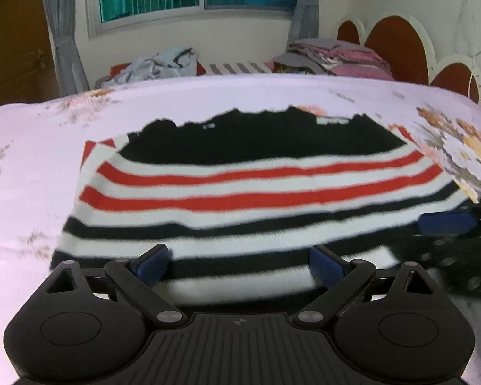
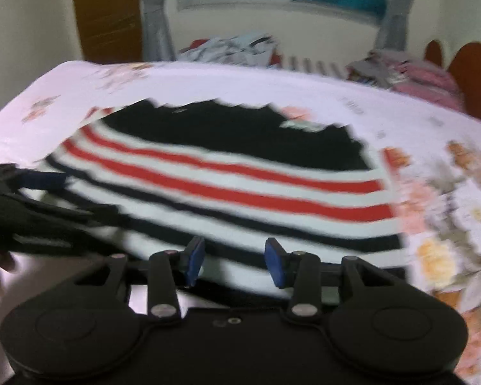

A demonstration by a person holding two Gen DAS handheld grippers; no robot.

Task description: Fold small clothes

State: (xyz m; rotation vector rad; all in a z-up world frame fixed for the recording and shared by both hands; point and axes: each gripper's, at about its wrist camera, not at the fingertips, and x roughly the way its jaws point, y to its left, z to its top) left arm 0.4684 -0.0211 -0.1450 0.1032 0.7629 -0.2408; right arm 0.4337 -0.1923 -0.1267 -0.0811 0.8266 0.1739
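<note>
Now the striped sweater lies spread flat on the bed, black part toward the window. Left claw hovers at its near hem, jaws spread wide, holding nothing. Right claw sits at the same hem, partly open, also gripping nothing. Both views are blurred.

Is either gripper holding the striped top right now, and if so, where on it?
Neither. Left gripper and right gripper both stand open at the near hem of the striped top, gripping nothing.
</note>
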